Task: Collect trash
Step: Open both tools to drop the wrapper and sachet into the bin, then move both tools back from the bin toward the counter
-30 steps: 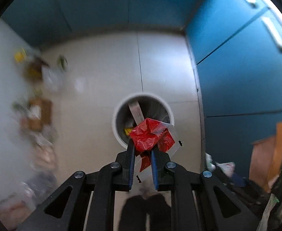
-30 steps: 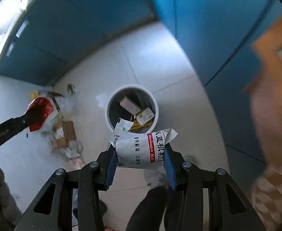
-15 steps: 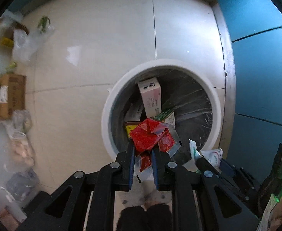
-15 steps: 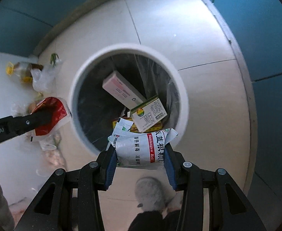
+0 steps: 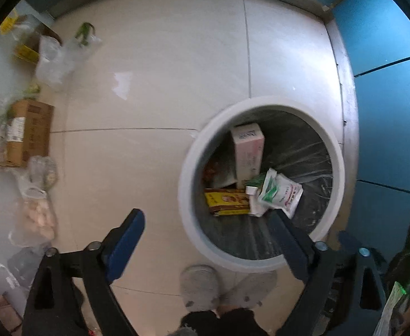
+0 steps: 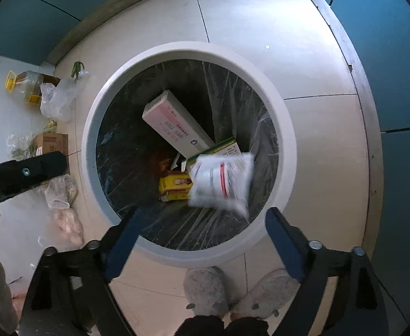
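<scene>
A white round bin point(image 5: 189, 184) point(image 6: 90, 128) with a clear liner stands on the tiled floor. Inside lie a pink-and-white box point(image 5: 247, 151) point(image 6: 174, 123), a yellow packet point(image 5: 227, 200) point(image 6: 175, 186) and a white medicine pouch point(image 5: 279, 194). In the right wrist view the white pouch point(image 6: 221, 180) is blurred, falling into the bin. The red wrapper shows dimly deep in the bin point(image 5: 212, 169). My left gripper point(image 5: 207, 221) is open and empty above the bin's near left rim. My right gripper point(image 6: 202, 221) is open and empty over the bin's near rim.
More trash lies on the floor at the left: a cardboard box point(image 5: 28, 131), clear plastic bags point(image 5: 56, 58), a bagged pinkish lump point(image 6: 66, 218) and an oil bottle point(image 6: 28, 84). Blue cabinets point(image 5: 392, 89) stand to the right. Grey slippers point(image 6: 207, 291) are at the bottom.
Both grippers opened. The red wrapper left the left gripper and the white pouch left the right gripper; both dropped into the bin. The left gripper shifted left of the bin.
</scene>
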Available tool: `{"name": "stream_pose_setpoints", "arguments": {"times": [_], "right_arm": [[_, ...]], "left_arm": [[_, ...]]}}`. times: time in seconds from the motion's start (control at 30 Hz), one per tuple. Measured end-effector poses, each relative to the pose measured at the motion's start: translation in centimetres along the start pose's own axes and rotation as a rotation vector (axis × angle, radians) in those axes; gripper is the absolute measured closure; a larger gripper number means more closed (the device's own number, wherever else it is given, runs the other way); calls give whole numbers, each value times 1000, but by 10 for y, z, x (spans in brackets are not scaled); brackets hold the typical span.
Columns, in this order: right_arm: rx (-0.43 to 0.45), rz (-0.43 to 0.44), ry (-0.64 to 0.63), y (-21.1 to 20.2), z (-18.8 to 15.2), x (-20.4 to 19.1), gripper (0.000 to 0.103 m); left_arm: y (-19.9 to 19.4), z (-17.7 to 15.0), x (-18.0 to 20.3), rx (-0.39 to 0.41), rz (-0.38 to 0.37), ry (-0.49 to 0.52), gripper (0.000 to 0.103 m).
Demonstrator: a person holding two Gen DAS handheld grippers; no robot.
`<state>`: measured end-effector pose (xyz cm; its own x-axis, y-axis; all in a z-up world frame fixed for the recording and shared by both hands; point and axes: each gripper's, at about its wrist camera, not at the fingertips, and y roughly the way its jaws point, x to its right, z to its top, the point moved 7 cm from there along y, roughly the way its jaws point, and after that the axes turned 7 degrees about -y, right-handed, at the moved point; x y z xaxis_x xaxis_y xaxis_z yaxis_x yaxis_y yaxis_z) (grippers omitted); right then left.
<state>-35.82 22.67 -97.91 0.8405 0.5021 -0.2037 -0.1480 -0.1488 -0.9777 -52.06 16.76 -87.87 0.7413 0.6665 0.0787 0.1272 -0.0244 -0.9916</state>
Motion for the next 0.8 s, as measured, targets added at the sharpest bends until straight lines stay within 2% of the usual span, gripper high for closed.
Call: {"name": "stream_pose_setpoints", "arguments": {"times": [0.03, 0.07, 0.23, 0.4, 0.57, 0.8], "right_arm": [[7, -4, -2, -4, 0, 1, 2], [16, -9, -4, -9, 0, 2, 0], [31, -23, -16, -34, -1, 1, 0], [60, -52, -18, -74, -9, 0, 0], [101, -113, -14, -139, -25, 1, 0], [139, -139, -14, -248, -51, -10, 0]], "left_arm": [[-7, 0, -3, 20, 19, 6, 0], [-9, 0, -5, 35, 34, 12, 0], [-41, -6, -7, 134, 109, 40, 0], [-83, -23, -3, 180, 134, 45, 0], [-135, -46, 1, 196, 142, 39, 0], [-220, -82, 4, 216, 153, 49, 0]]}}
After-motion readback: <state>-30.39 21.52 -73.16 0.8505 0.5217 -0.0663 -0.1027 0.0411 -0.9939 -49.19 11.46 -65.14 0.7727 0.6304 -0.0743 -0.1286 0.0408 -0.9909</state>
